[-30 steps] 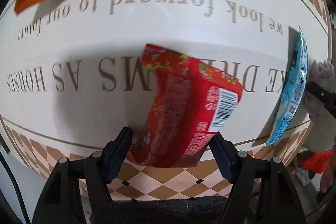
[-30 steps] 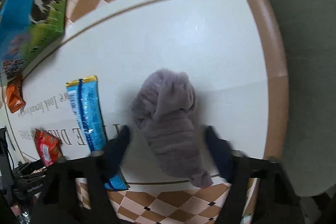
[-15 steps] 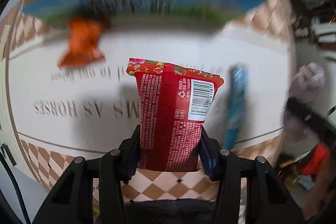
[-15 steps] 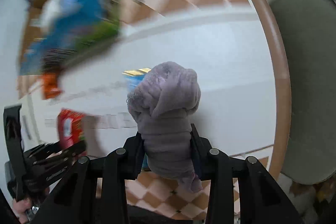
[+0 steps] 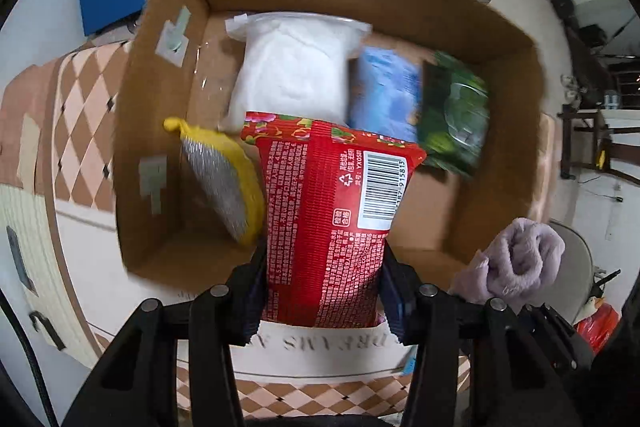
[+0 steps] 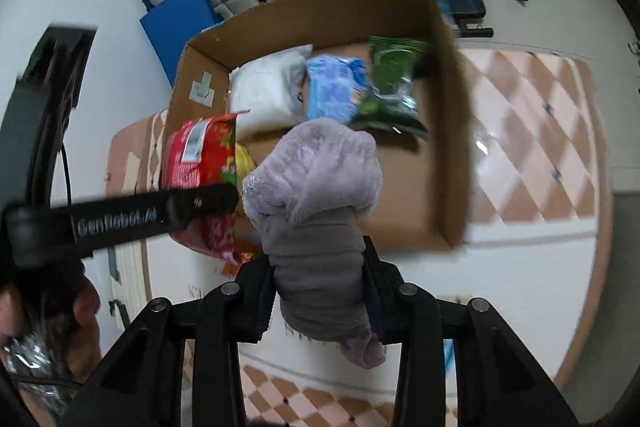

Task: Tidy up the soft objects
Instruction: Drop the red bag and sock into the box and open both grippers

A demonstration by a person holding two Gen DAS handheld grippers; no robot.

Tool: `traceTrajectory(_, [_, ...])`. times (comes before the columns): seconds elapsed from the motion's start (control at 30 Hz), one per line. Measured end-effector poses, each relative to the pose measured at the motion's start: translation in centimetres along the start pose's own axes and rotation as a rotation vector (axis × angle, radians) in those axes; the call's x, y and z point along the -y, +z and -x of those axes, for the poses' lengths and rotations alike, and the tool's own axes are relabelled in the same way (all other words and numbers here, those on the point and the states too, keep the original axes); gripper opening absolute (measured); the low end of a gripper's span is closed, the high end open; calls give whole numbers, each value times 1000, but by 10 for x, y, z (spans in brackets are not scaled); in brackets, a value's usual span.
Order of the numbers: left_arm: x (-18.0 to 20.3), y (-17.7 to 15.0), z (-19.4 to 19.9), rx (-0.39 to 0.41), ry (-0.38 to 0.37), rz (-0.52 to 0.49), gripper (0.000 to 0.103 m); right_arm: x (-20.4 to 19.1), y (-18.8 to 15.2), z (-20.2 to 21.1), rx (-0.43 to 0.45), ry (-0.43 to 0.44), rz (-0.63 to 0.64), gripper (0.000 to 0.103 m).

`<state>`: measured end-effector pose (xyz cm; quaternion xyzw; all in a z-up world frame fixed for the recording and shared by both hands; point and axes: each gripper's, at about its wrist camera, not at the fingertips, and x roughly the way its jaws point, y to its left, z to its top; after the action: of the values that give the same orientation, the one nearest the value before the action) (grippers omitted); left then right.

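Observation:
My left gripper (image 5: 322, 291) is shut on a red snack packet (image 5: 328, 223) and holds it above the near edge of an open cardboard box (image 5: 168, 91). My right gripper (image 6: 318, 293) is shut on a rolled lilac fleece cloth (image 6: 316, 195), held over the same box (image 6: 448, 147). The cloth also shows at the right of the left wrist view (image 5: 516, 259). The red packet and left gripper show at the left of the right wrist view (image 6: 196, 167).
Inside the box lie a white soft pack (image 5: 292, 75), a blue packet (image 5: 384, 95), a green wipes pack (image 5: 452, 115) and a yellow scrub sponge (image 5: 224, 179). The box stands on a round table with a checked border (image 6: 532, 131). Dumbbells and a white jacket lie beyond.
Both grippers closed on their objects, lifted them off the table and carried them to above the cardboard box, which has come into view.

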<state>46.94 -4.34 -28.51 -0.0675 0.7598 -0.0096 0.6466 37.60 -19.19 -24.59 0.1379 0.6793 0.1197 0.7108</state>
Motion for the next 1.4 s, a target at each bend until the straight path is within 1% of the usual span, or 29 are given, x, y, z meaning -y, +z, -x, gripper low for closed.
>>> traceTrajectory(0.13, [-19, 27, -40, -85, 18, 17, 46, -6, 27, -42, -53, -9, 3, 40])
traceTrajectory(0.23, [-24, 35, -62, -135, 26, 12, 46, -6, 39, -72, -92, -22, 7, 40])
traceTrajectory(0.3, [-28, 39, -76, -165, 16, 16, 46, -7, 43, -88, -116, -31, 10, 40])
traceTrajectory(0.43, [-27, 36, -90, -190, 7, 3, 46, -9, 47, -113, -157, -43, 13, 40])
traceTrajectory(0.63, [-27, 31, -101, -206, 5, -23, 47, -12, 49, -132, -191, -25, 18, 41])
traceTrajectory(0.67, [-28, 35, -104, -212, 5, -26, 47, -13, 50, -135, -195, -22, 18, 43])
traceTrajectory(0.73, [-31, 33, -101, -218, -4, -22, 47, -14, 52, -136, -202, -19, 23, 45])
traceTrajectory(0.77, [-31, 32, -99, -219, -13, -18, 48, -14, 53, -136, -207, -15, 23, 50])
traceTrajectory(0.8, [-31, 29, -96, -215, -20, -17, 52, -14, 56, -136, -210, -12, 21, 62])
traceTrajectory(0.83, [-32, 26, -91, -203, -21, -21, 61, -15, 58, -136, -209, -12, 20, 69])
traceTrajectory(0.87, [-31, 23, -85, -180, -18, -32, 67, -15, 59, -134, -205, -15, 20, 80])
traceTrajectory(0.9, [-30, 19, -78, -158, -11, -42, 77, -15, 60, -130, -201, -21, 23, 84])
traceTrajectory(0.93, [-28, 18, -72, -142, -7, -46, 84, -16, 60, -127, -196, -26, 25, 84])
traceTrajectory(1.03, [-28, 7, -53, -93, -2, -39, 85, -15, 58, -111, -182, -49, 33, 88])
traceTrajectory(1.07, [-28, 2, -47, -76, -1, -39, 85, -16, 57, -106, -174, -66, 41, 92])
traceTrajectory(1.1, [-28, -5, -40, -56, 3, -39, 89, -17, 57, -99, -161, -87, 51, 96])
traceTrajectory(1.13, [-29, -13, -33, -32, 13, -40, 98, -18, 55, -93, -149, -105, 60, 98])
traceTrajectory(1.2, [-28, -24, -21, 21, 29, -37, 99, -23, 46, -79, -121, -134, 71, 103])
traceTrajectory(1.23, [-30, -32, -13, 47, 41, -37, 99, -23, 44, -72, -103, -146, 71, 103])
traceTrajectory(1.27, [-34, -28, -8, 68, 44, -36, 99, -24, 42, -65, -86, -156, 72, 103])
traceTrajectory(1.4, [-44, -52, 20, 157, 71, -41, 99, -25, 30, -34, -7, -202, 72, 103])
